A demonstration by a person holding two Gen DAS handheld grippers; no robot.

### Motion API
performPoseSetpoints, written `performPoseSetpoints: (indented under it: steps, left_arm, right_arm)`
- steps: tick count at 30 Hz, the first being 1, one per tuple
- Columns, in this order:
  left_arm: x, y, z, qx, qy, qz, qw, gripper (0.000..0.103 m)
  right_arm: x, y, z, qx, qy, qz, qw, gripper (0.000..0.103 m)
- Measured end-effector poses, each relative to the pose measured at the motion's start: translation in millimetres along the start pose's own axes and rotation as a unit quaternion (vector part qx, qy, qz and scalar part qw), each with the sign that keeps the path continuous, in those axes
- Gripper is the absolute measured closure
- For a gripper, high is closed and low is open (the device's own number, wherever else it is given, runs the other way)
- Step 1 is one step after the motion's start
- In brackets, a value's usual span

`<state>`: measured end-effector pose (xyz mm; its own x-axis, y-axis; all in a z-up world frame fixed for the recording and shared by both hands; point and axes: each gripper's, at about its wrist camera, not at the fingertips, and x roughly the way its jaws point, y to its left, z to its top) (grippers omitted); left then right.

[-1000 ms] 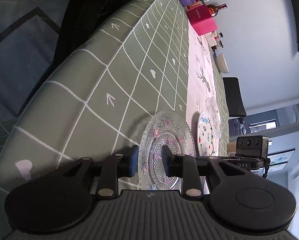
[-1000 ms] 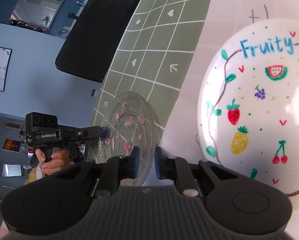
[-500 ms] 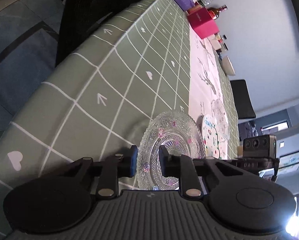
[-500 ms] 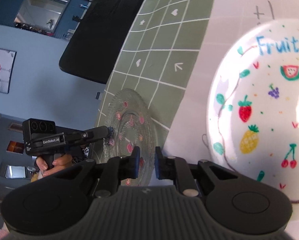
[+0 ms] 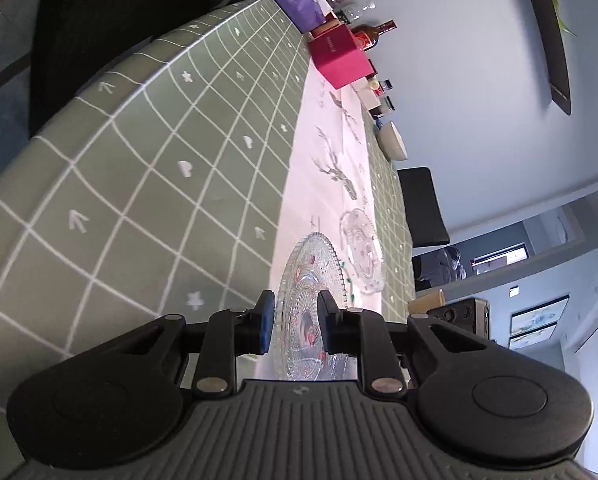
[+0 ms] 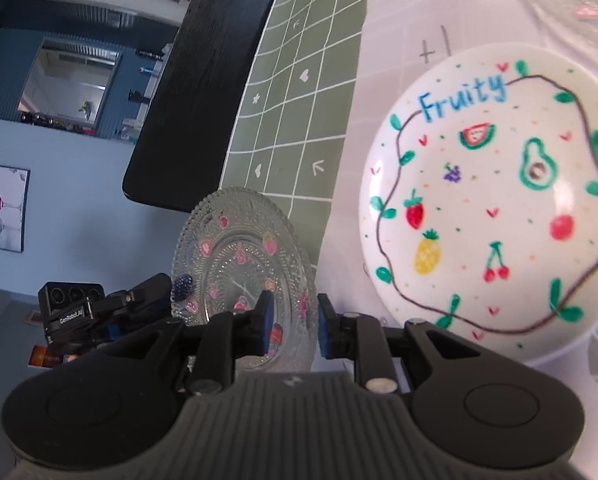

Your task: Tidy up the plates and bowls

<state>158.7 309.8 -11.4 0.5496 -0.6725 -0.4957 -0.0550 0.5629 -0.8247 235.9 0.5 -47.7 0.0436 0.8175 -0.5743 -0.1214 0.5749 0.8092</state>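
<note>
Left gripper (image 5: 295,322) clamped on glass plate (image 5: 311,280) rim, plate raised off the table (image 5: 139,184), right gripper (image 6: 292,326) just widened around its opposite edge

The glass plate's (image 5: 311,280) near rim is hidden behind the gripper body.

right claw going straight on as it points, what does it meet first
Probably the rim of the glass plate, showing between the right claw's jaws, which have just been opening; depth is unclear.

Magenta box (image 5: 339,60), brown bottle (image 5: 373,34), perhaps purple pouch (image 5: 299,4), black chair (image 5: 423,208)
</note>
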Motion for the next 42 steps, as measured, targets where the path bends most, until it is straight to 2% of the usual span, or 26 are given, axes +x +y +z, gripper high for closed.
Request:
performPoseSetpoints:
  steps: [3, 6, 11, 17, 20, 27, 30, 36, 42]
  left_arm:
    - [10.4, -10.4, 1.8, -0.002, 0.004, -0.011, 0.9999, 0.079]
    - [20.8, -31.2, -0.1, 0.029, 0.003, -0.008, 0.9995, 0.079]
    - [40.5, -63.0, -3.9, 0.034, 0.013, -0.030, 0.9989, 0.079]
    - [75.3, -112.6, -24.2, 0.088, 0.061, -0.026, 0.9939, 0.079]
    - [95.2, -125.6, -39.2, 0.086, 0.099, -0.028, 0.9910, 0.079]
    - [137.3, -140.9, -85.7, 0.096, 0.185, -0.014, 0.9779, 0.079]
    - [148.5, -149.5, -101.1, 0.115, 0.201, -0.007, 0.9728, 0.079]
    - [160.6, -164.6, -120.9, 0.136, 0.229, 0.018, 0.9637, 0.079]
    - [170.5, -176.1, -135.2, 0.181, 0.257, 0.038, 0.9485, 0.079]
  right_arm:
    - [-24.1, -1.7, -4.3, 0.007, -0.034, 0.006, 0.999, 0.082]
    - [-50.8, -5.7, -10.4, 0.027, -0.084, 0.025, 0.996, 0.082]
    - [-91.2, -12.6, -24.8, 0.067, -0.117, 0.014, 0.991, 0.082]
    - [-144.6, -22.2, -58.7, 0.102, -0.156, -0.021, 0.982, 0.082]
    - [-168.3, -23.3, -79.0, 0.105, -0.185, -0.036, 0.976, 0.082]
    - [-222.0, -33.1, -135.4, 0.116, -0.248, -0.054, 0.960, 0.082]
    - [-234.1, -38.6, -158.6, 0.128, -0.259, -0.065, 0.955, 0.082]
    - [-244.8, -56.6, -200.3, 0.160, -0.264, -0.055, 0.949, 0.082]
    - [-244.5, -79.0, -224.6, 0.197, -0.263, -0.040, 0.944, 0.082]
